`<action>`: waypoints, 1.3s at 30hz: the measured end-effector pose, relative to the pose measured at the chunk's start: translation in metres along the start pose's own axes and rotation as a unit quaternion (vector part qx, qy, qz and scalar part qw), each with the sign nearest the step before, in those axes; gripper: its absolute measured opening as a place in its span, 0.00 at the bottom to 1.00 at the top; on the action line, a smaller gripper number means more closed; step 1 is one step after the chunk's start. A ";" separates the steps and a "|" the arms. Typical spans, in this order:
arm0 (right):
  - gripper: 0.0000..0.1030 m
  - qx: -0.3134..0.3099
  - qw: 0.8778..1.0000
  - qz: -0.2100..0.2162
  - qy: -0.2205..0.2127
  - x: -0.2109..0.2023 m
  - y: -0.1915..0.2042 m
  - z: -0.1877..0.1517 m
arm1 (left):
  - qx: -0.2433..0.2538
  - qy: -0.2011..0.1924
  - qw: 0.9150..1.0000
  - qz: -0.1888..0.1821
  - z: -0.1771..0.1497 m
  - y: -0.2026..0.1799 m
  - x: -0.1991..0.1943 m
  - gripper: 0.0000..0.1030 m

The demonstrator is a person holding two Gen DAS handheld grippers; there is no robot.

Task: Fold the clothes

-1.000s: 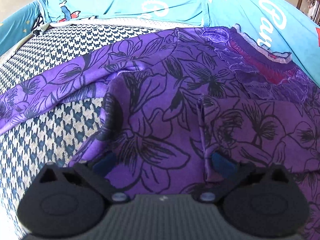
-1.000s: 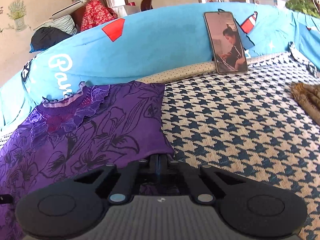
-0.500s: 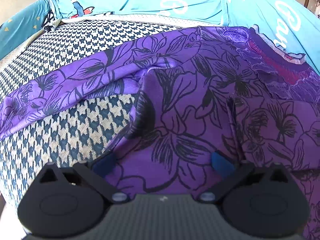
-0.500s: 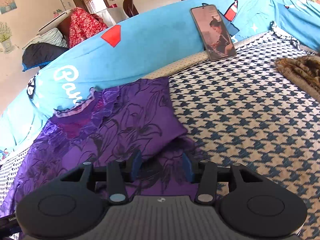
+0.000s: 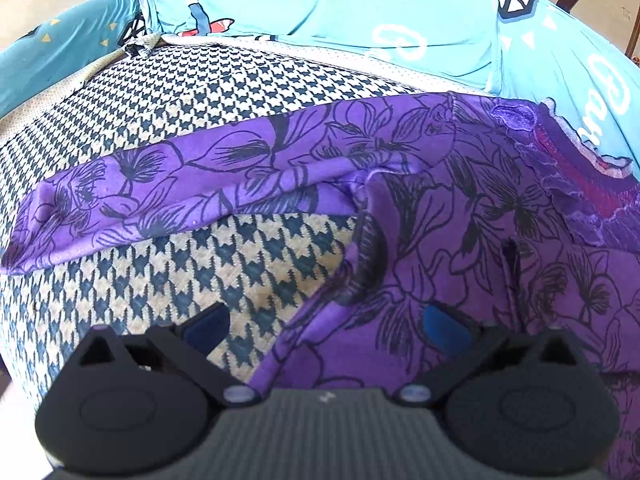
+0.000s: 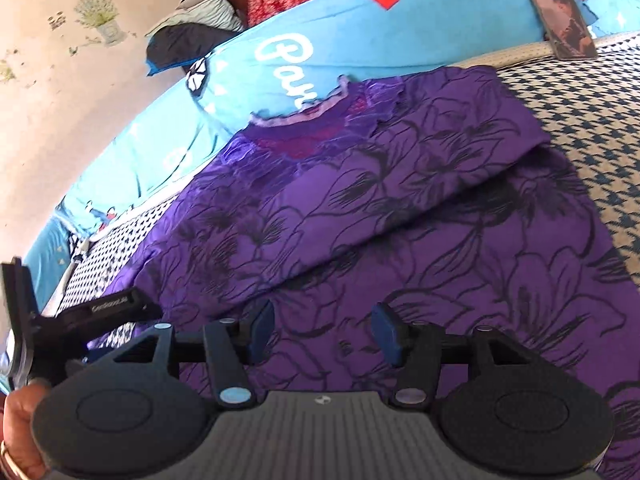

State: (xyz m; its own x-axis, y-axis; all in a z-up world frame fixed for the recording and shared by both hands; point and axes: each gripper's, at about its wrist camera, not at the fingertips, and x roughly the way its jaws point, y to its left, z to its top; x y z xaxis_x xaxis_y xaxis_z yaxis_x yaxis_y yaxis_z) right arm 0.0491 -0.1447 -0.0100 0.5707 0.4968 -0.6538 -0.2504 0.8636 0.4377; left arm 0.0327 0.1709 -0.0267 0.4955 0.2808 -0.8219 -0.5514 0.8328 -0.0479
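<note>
The purple floral-print top lies flat on the houndstooth-covered sofa seat, one side already folded in. The right gripper is opening, nothing between its fingers; the left gripper hovers spread over the top's edge, empty. Next, I'd take the outstretched sleeve near its cuff and lay it across. Behind the top runs a bright blue printed backrest cover.

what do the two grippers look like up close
Both match: the left gripper and right gripper each have a grey ribbed body flanked by two round black discs, black linkage arms on silvery pivot pins, and dark blue pads on the fingers. In the right wrist view, a black bracket with small white lettering juts out at left, and a hand shows a ring.
</note>
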 end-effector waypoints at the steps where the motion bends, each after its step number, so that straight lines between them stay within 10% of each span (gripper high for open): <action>1: 0.53 -0.011 1.000 0.010 0.008 0.003 0.007 -0.003 | -0.003 0.000 1.000 0.004 0.000 0.003 0.000 1.00; 9: 0.56 -0.053 0.995 0.074 0.027 0.012 0.038 -0.015 | -0.043 -0.003 0.998 0.041 0.007 0.043 0.003 1.00; 23: 0.56 -0.089 0.994 0.055 0.041 0.033 0.052 -0.022 | -0.167 -0.012 0.982 0.085 0.010 0.136 -0.002 0.93; 36: 0.59 -0.098 0.993 0.041 0.059 0.044 0.055 -0.023 | -0.347 -0.015 0.938 -0.013 -0.015 0.262 -0.003 0.82; 39: 0.59 -0.096 0.993 0.040 0.060 0.045 0.056 -0.023 | -0.345 -0.018 0.938 -0.021 -0.014 0.269 -0.002 0.77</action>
State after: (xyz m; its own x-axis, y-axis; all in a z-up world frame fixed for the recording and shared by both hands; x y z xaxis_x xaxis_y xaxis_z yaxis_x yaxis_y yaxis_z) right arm 0.0429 -0.0722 -0.0287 0.4486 0.5605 -0.6961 -0.4410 0.8163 0.3731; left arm -0.1262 0.3877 -0.0460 0.5428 0.2807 -0.7915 -0.8274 0.3403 -0.4468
